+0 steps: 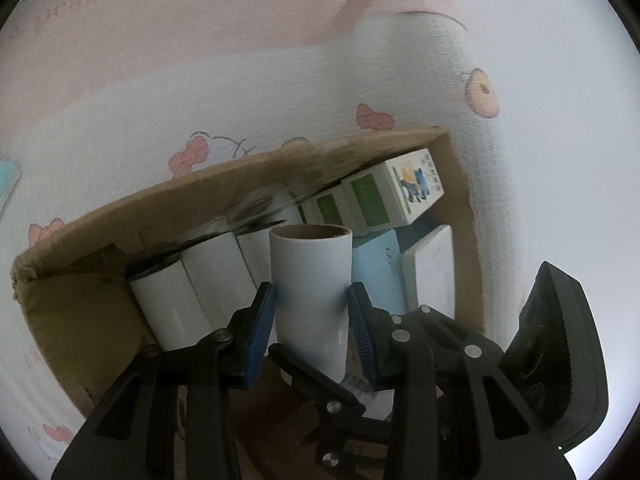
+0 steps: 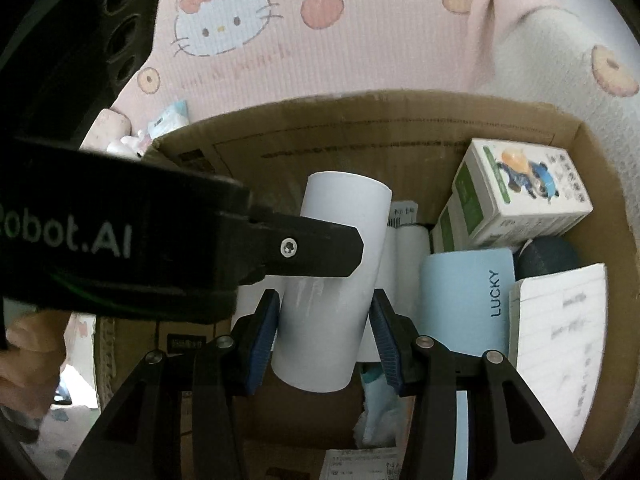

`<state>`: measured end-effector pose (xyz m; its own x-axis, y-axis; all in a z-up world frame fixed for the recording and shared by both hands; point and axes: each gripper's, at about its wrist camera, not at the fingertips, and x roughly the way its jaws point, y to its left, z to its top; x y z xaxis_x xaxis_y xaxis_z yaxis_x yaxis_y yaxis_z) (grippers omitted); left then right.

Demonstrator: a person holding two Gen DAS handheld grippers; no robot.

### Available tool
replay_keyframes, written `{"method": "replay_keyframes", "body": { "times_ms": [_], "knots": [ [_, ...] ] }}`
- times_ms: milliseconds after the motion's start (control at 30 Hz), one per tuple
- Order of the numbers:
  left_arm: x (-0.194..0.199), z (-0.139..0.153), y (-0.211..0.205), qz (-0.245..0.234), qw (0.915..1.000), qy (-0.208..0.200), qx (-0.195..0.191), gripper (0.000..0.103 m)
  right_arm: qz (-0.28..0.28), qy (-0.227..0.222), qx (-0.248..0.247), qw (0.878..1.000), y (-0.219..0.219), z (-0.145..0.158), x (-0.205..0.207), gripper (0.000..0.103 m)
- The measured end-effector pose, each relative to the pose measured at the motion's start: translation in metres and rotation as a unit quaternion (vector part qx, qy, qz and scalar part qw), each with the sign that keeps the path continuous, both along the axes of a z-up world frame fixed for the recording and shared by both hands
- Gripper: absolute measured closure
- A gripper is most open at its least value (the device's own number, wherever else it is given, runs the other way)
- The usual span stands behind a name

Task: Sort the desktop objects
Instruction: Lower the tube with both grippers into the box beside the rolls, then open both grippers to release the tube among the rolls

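Observation:
A white paper roll (image 1: 310, 296) with a brown cardboard core is held upright over an open cardboard box (image 1: 100, 320). My left gripper (image 1: 312, 304) is shut on the roll, its blue pads on both sides. My right gripper (image 2: 326, 312) is also shut on the same white roll (image 2: 336, 280), lower down. The left gripper's black body (image 2: 120, 240) crosses the right wrist view from the left and touches the roll. The right gripper's black body (image 1: 556, 344) shows at the right of the left wrist view.
Inside the box lie more white rolls (image 1: 200, 280), green-and-white cartons (image 2: 524, 196), a light blue "LUCKY" pack (image 2: 468, 296), a dark blue round object (image 2: 548, 258) and a lined notepad (image 2: 564, 352). A pink and white Hello Kitty blanket (image 2: 248, 40) surrounds the box (image 2: 400, 140).

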<state>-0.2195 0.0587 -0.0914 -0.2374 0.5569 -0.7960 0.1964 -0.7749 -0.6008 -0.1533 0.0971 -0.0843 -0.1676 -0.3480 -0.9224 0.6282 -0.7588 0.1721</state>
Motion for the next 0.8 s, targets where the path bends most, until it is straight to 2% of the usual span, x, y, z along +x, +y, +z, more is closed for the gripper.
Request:
{"method": "replay_keyframes", "body": {
  "times_ms": [200,233,267,500,600,800],
  "knots": [
    [-0.007,-0.011,0.003,0.015,0.9992,-0.029,-0.02,0.066,-0.012,-0.038,-0.003,0.999,0.002,-0.012,-0.008,0.059],
    [-0.008,-0.013,0.003,0.018,0.9988,-0.035,-0.029,0.078,-0.014,-0.046,-0.005,0.999,0.003,-0.014,-0.009,0.059],
    [-0.009,-0.016,0.003,0.021,0.9983,-0.04,-0.038,0.079,-0.015,-0.049,-0.004,0.999,0.003,-0.015,-0.01,0.059],
    [-0.015,-0.018,-0.003,0.045,0.9973,-0.051,-0.026,0.079,-0.009,-0.042,0.004,0.999,-0.002,-0.01,-0.007,0.059],
    [-0.013,-0.016,-0.004,0.043,0.9975,-0.045,-0.036,0.08,-0.011,-0.043,0.011,0.999,-0.004,-0.013,-0.005,0.065],
    [-0.008,-0.019,0.005,0.044,0.9965,-0.035,-0.061,0.081,-0.005,-0.043,0.014,0.999,-0.012,-0.015,-0.003,0.065]
  ]
}}
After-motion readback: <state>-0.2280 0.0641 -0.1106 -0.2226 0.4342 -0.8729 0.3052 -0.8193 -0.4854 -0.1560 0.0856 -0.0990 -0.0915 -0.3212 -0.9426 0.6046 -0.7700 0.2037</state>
